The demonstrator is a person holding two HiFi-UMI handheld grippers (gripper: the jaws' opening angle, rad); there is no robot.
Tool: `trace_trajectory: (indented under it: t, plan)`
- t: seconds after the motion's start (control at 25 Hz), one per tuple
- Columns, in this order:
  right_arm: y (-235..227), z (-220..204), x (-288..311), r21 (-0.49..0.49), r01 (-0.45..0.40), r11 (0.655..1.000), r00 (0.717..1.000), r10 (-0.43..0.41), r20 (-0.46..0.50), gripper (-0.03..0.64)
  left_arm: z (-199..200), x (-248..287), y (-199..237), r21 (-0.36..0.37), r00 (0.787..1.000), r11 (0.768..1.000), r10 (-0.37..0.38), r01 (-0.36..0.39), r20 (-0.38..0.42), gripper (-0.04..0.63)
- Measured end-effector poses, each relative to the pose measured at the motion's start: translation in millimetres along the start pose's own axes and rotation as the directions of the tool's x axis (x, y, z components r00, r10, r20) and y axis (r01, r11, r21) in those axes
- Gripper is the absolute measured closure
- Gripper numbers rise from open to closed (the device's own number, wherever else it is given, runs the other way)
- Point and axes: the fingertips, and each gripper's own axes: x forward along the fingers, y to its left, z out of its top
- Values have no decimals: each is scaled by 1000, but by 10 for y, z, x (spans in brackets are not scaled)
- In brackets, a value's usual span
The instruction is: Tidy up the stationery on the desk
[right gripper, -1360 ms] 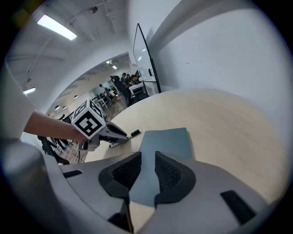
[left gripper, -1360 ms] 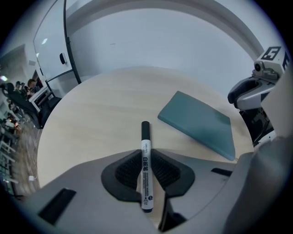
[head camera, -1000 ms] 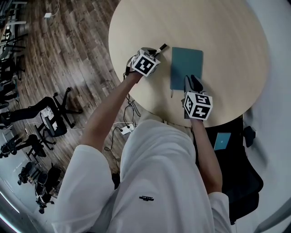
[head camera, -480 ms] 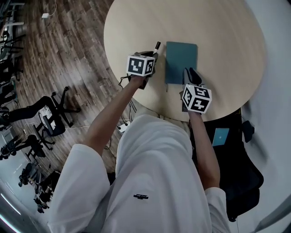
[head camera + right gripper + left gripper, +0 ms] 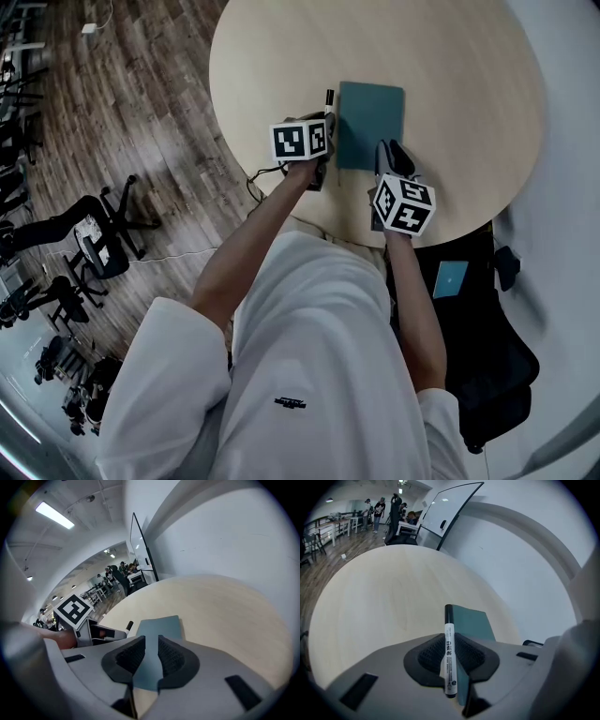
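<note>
over the last second i have swung my left hand-held gripper [image 5: 450,657] in toward the notebook [image 5: 370,111]. the marker [image 5: 449,641] it carries used to point off at a slant, away from the cover. now it runs along the notebook's left edge, cap forward, just beside it. the left jaws are clamped on the marker's white barrel, near its rear end. my right hand-held gripper [image 5: 151,657] has stayed at the notebook's near edge. its jaws stand a narrow gap apart with nothing pinched, and the teal cover lies flat on the worktop [image 5: 450,75] beneath them.

to me this means the marker is lined up and ready to be set down by the notebook, or on it, so the two end up together.

the barrel carries black print: a few chinese characters and a line of small latin letters too fine to read. the notebook cover shows no writing.
</note>
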Motion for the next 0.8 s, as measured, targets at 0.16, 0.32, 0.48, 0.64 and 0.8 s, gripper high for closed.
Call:
trace_trajectory:
  t: [0.16,0.32,0.48,0.64,0.8]
  plan:
    - [-13,-48,-18,13,2,1000,1000,-1,-9,514,-86,30,-4,-44,1000,999,9,-10,-6,520]
    - [-61,-69,-11,13,-1,1000,1000,1,-15,515,-160,143,-26,-105,1000,994,7,-8,-11,520]
    - [-16,-89,1,12,-9,1000,1000,10,-22,515,-226,196,-2,-117,1000,993,18,-20,-25,520]
    - [-19,-107,13,7,-15,1000,1000,15,-26,515,-227,211,-14,-74,1000,997,31,-31,-4,520]
    - [-28,-137,4,6,-16,1000,999,16,-30,515,-253,197,-45,-67,1000,998,2,-2,4,513]
